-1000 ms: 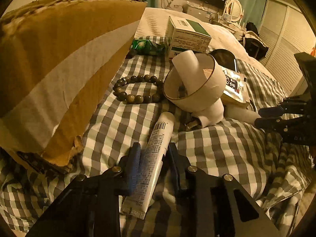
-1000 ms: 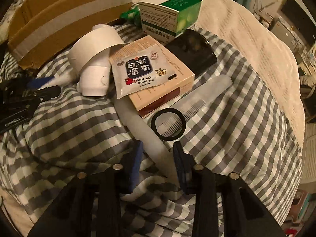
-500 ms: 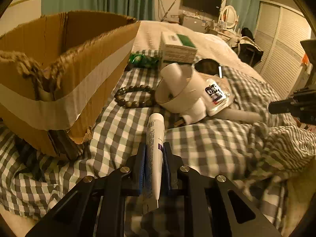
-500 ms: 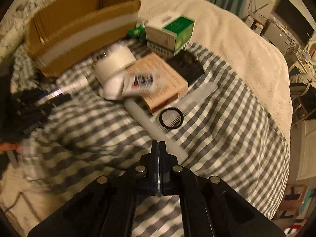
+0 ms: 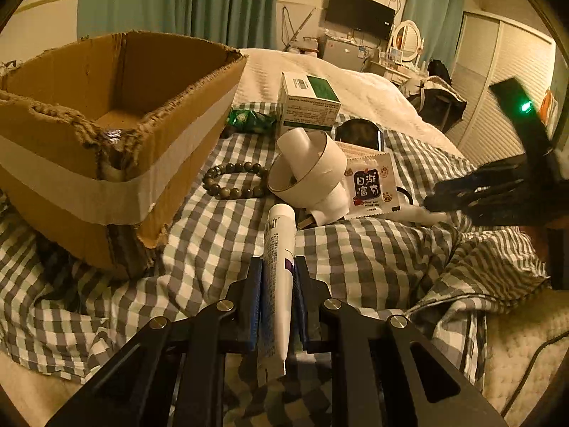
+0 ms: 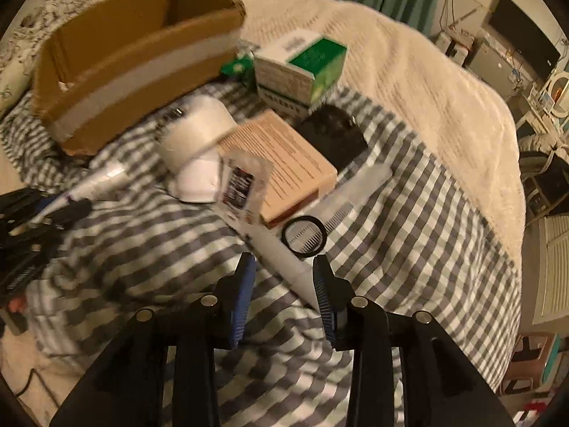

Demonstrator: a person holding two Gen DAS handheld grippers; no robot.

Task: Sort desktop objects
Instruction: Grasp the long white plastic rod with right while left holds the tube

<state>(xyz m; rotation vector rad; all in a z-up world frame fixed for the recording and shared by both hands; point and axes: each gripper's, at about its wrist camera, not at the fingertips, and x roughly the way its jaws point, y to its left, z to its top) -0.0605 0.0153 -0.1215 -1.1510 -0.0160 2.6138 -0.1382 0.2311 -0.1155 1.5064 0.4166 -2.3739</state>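
Note:
My left gripper [image 5: 277, 281] is shut on a white tube [image 5: 279, 249] and holds it above the checked cloth, right of the open cardboard box [image 5: 106, 135]. The tube and left gripper also show in the right wrist view [image 6: 96, 181] at far left. My right gripper [image 6: 282, 277] is open and empty, its fingers straddling the near end of a long white plastic comb case [image 6: 284, 252], next to a black ring [image 6: 304, 236]. The right gripper shows in the left wrist view [image 5: 473, 192] at right.
On the cloth lie a bead bracelet [image 5: 234, 181], a white funnel-shaped appliance [image 5: 309, 178], a snack sachet [image 5: 370, 185] on a tan box [image 6: 281, 156], a green-white carton [image 5: 307, 101], a green packet [image 5: 249, 119] and a black case [image 6: 334, 131].
My left gripper closed on the tube and lifted it back from the cloth. My right gripper shut half a second ago and has opened again, now around the comb case end.

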